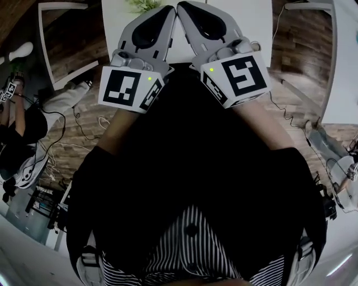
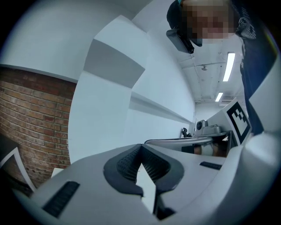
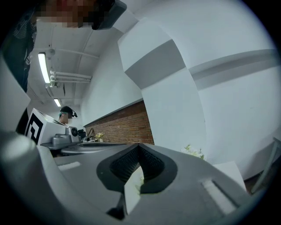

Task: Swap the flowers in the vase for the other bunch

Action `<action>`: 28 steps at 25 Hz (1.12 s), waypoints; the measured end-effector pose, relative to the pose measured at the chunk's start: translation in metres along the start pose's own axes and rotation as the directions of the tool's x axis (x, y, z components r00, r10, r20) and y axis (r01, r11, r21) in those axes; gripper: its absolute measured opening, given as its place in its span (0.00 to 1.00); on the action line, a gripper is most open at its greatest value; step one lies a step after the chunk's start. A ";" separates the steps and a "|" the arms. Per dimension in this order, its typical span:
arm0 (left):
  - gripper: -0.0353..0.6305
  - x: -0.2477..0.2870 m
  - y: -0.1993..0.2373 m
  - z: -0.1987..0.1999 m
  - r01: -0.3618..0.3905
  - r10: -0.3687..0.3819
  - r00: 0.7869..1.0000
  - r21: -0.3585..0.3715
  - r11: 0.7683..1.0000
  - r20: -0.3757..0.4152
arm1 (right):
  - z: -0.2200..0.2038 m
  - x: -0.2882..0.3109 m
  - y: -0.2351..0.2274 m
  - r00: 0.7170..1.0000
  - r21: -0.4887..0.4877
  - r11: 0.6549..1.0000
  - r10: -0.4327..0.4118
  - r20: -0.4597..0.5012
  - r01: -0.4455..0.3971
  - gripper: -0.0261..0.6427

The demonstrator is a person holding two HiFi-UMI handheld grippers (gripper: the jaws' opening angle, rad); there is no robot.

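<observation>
The person is holding both grippers side by side over the near edge of the white table (image 1: 253,25), tips nearly touching each other. The left gripper (image 1: 169,12) is keeping its jaws together: in the left gripper view the ribbed pads (image 2: 128,163) are meeting at their tips and nothing is sitting between them. The right gripper (image 1: 183,9) is likewise closed and empty, its pads (image 3: 151,163) pressing tip to tip in the right gripper view. The marker cubes (image 1: 131,86) are facing up toward the head camera.

A bunch of flowers (image 1: 144,4) is showing as green leaves at the top of the head view, lying on the table toward its left edge, just beyond the left gripper's tip. In the right gripper view the same kind of bunch, white blooms with green leaves (image 3: 193,151), is peeking over the right jaw, near a corner of the table (image 3: 228,170). No vase is making itself visible in any view.

A wood-plank floor (image 1: 296,50) is surrounding the table. Along a brick wall (image 3: 127,125), another person (image 3: 66,110) is standing in the background.
</observation>
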State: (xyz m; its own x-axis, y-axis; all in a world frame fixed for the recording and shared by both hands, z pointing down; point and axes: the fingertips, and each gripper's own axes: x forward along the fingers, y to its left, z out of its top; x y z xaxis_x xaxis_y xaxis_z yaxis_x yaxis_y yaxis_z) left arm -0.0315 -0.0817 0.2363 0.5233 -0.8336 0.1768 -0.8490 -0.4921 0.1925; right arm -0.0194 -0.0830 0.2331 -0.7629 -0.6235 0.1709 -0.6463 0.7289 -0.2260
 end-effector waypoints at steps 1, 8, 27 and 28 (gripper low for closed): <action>0.06 0.001 0.001 0.002 0.008 -0.008 1.000 0.004 1.000 0.002 | 0.002 0.001 -0.001 1.000 -0.004 1.000 -0.006 0.003 0.006 0.04; 0.06 0.003 0.004 -0.005 0.042 -0.042 0.999 -0.010 0.999 -0.009 | -0.003 0.005 -0.003 0.999 0.001 0.999 -0.041 -0.006 0.041 0.04; 0.06 0.002 0.007 0.022 0.075 -0.076 0.996 0.029 0.997 0.038 | 0.024 0.007 0.002 0.997 -0.037 0.997 -0.070 0.045 0.072 0.04; 0.06 0.003 0.007 0.023 0.078 -0.079 0.996 0.024 0.997 0.045 | 0.026 0.007 0.002 0.997 -0.043 0.997 -0.067 0.046 0.069 0.04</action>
State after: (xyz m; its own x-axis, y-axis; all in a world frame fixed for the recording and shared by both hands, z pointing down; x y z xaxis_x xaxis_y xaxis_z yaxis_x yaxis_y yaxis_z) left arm -0.0377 -0.0935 0.2157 0.5852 -0.8023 0.1177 -0.8069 -0.5617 0.1829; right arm -0.0257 -0.0937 0.2094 -0.7161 -0.6834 0.1416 -0.6977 0.6953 -0.1725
